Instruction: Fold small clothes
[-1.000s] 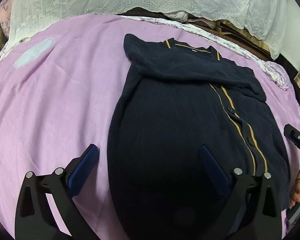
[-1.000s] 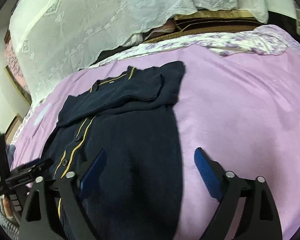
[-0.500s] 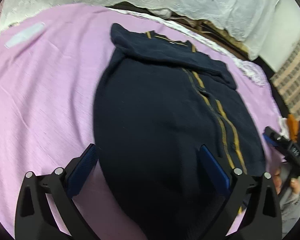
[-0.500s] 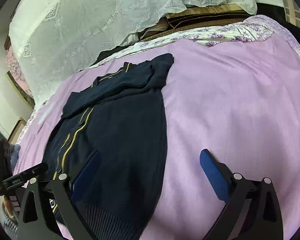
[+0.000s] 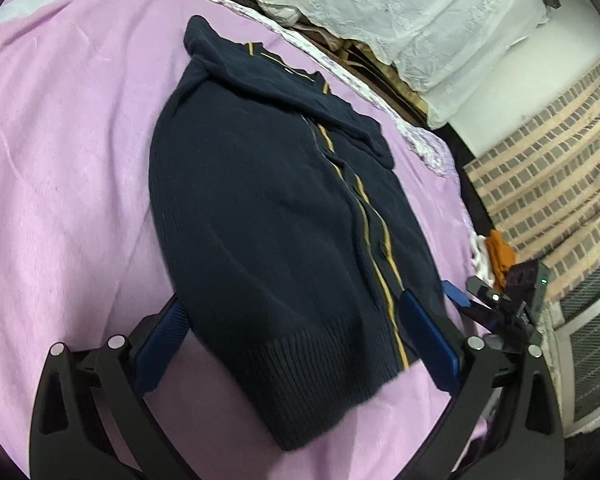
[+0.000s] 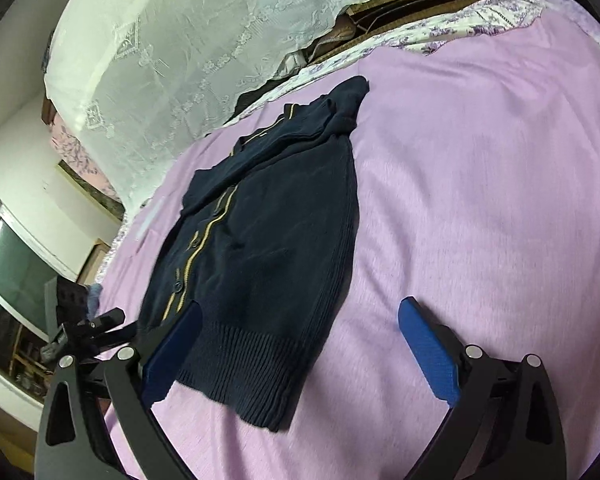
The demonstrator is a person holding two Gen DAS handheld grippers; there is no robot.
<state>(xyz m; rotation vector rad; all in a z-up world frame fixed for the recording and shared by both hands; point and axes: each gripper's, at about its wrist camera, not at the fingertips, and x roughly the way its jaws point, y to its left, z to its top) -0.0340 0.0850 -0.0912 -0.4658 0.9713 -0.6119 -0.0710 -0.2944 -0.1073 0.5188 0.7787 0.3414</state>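
A bed covered by a lilac sheet (image 5: 60, 160) fills both views. Wide bare sheet is seen to the left of the garment in the left wrist view and to its right in the right wrist view (image 6: 480, 200). The far edge of the bed is bordered by a white lace cloth (image 6: 172, 60); a brick-patterned wall (image 5: 548, 168) stands beyond the bed's right edge.

A navy cardigan (image 5: 268, 208) with a yellow-striped button placket is laid flat near the middle of the bed, collar toward the lace cloth, ribbed hem (image 6: 244, 372) toward the cameras. Both sleeves are folded across the chest. Bare sheet is left between the hem and the near edge.

The left claw (image 5: 296, 340) is spread wide and nothing is gripped; the hem is straddled by its blue pads, whether touching cannot be told. The right claw (image 6: 304, 352) is likewise spread wide and empty; its left pad lies at the hem's corner, its right pad over bare sheet.

An orange item (image 5: 500, 256) lies at the bed's right edge.
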